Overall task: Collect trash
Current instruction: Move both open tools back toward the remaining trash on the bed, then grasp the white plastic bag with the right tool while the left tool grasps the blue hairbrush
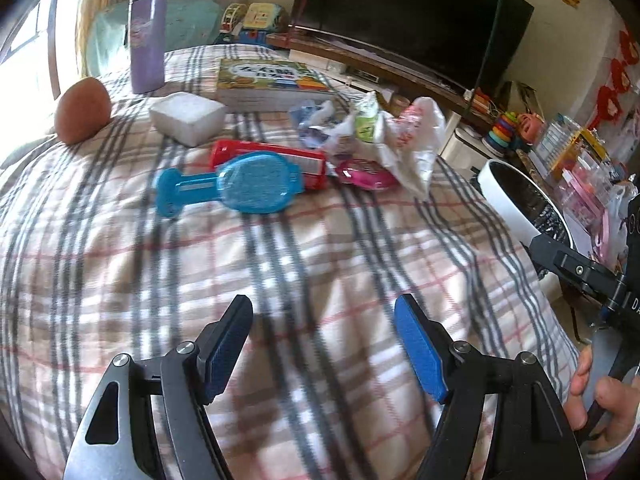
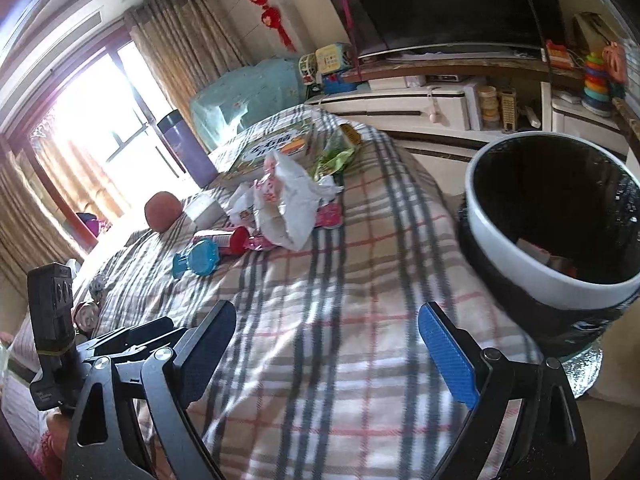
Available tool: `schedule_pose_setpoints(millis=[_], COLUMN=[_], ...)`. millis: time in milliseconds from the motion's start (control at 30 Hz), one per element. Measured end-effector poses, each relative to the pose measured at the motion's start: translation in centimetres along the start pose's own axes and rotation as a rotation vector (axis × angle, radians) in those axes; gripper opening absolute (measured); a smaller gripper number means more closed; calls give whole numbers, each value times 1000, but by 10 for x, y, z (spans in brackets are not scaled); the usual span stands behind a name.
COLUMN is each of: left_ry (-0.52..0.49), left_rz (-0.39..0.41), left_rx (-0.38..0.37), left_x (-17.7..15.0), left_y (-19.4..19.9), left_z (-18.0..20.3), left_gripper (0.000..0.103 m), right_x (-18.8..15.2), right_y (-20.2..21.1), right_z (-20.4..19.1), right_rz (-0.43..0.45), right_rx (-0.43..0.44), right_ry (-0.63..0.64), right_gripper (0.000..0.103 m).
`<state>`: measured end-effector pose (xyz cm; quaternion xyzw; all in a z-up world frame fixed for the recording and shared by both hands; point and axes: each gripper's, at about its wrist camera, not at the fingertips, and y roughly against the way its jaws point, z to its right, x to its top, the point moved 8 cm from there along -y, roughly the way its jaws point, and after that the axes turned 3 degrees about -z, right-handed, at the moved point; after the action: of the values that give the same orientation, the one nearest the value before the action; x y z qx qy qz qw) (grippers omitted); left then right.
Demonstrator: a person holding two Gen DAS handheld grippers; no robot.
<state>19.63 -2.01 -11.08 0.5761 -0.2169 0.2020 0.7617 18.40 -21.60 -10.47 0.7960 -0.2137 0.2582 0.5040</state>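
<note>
On the plaid blanket [image 1: 304,264], places taken from the trash bin [image 2: 556,216] standing off the blanket's right edge, read left to right:

Far left of the bin: brown ball [image 1: 82,110], purple flask [image 1: 147,36] and white block [image 1: 188,117]; none of these looks like rubbish, so I judge they stay.

Left of the bin, mid-blanket: blue plastic toy [image 1: 236,188] lying across a red case [image 1: 272,160], with a picture book [image 1: 272,80] behind them; probably keepers too.

Nearer the bin: crumpled white plastic bag [image 1: 404,136], green wrapper [image 1: 368,118], clear blue wrapper [image 1: 316,124] and a pink packet [image 1: 364,176], heaped together and touching; this is the rubbish left to pick up.

Bin contents: a few scraps show at the bottom in the right wrist view, too dark to name; so some collecting appears done.

Left gripper [image 1: 324,344]: fingers spread wide, nothing between them, over bare blanket well short of the heap.

Right gripper [image 2: 328,356]: likewise spread and empty, just left of the bin, heap well ahead of it.

Progress: partly done at best, by my reading; the whole wrapper heap is yet to go in.

Left to do: reach the heap, pinch the bag or a wrapper, carry it right to the bin, repeat.
</note>
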Motion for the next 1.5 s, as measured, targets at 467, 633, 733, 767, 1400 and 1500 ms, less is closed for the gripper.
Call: schedule_pose_setpoints(millis=[467, 633, 733, 767, 1400, 1500], left_ry=[-30, -92, -140, -153, -434, -455], left_rz=[-31, -15, -9, -10, -54, -73], left_rx=[60, 114, 123, 121, 43, 38], left_x=[17, 34, 44, 45, 67, 64], left_y=[-2, -1, -4, -6, -58, -63], left_z=[-30, -45, -53, -53, -58, -54], left_gripper=[77, 77, 78, 79, 78, 66], right_x=[6, 11, 14, 16, 47, 46], right_y=[-28, -36, -42, -45, -83, -84], right_z=[-20, -24, -26, -27, -17, -15], right_rz=[-28, -29, -27, -25, -10, -18], right_rx=[5, 12, 9, 7, -12, -13], right_ry=[28, 36, 44, 43, -13, -13], right_gripper=[94, 94, 93, 93, 50, 17])
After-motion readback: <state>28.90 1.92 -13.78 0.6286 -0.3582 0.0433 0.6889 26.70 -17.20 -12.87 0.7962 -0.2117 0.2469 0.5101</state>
